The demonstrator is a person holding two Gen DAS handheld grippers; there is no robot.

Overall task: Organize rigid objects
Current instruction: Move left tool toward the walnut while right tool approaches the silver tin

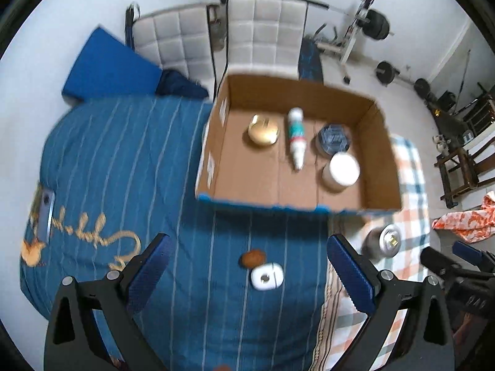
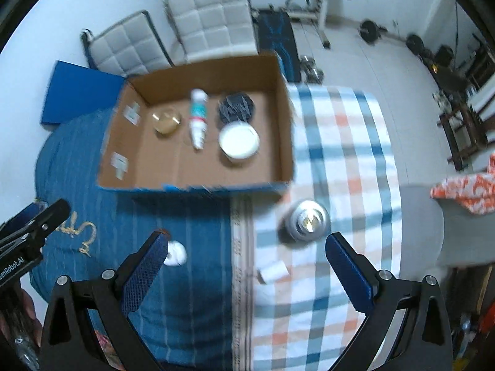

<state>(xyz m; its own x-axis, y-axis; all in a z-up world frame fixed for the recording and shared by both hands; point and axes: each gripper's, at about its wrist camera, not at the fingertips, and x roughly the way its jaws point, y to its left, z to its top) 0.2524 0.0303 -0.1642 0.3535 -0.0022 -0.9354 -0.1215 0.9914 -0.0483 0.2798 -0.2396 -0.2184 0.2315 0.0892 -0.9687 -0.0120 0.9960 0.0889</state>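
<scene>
Plainly the cardboard box [image 1: 297, 154] is the collecting place: it sits ahead of both tongs on the bed, open-topped, and already holds a gold round tin [image 1: 263, 132], a white tube [image 1: 295, 137] lying flat, a dark faceted jar [image 1: 333, 139] and a white-lidded jar [image 1: 342, 170], spaced out so each rests on the floor of the box. The striped blue blanket [image 1: 123, 160] lies under the left gripper [image 1: 247, 270], and a checked towel [image 2: 340, 142] under the right gripper [image 2: 247, 261]. Both tongs stand wide apart and hold nothing. Ahead of the right tongs, near its right finger, a silver metal can [image 2: 307, 221] stands upright on the towel, likely the next pick; its smooth round wall would call for a centred squeeze. Between the right fingers lies a small white cylinder [image 2: 273, 270] on its side. Between the left fingers sits a white rounded case [image 1: 267, 275], with a small brown lump [image 1: 253, 258] touching or just beside its far edge, crowding any grasp there. Left of the left tongs a flat silver object [image 1: 46, 216] rests on the blanket.
</scene>
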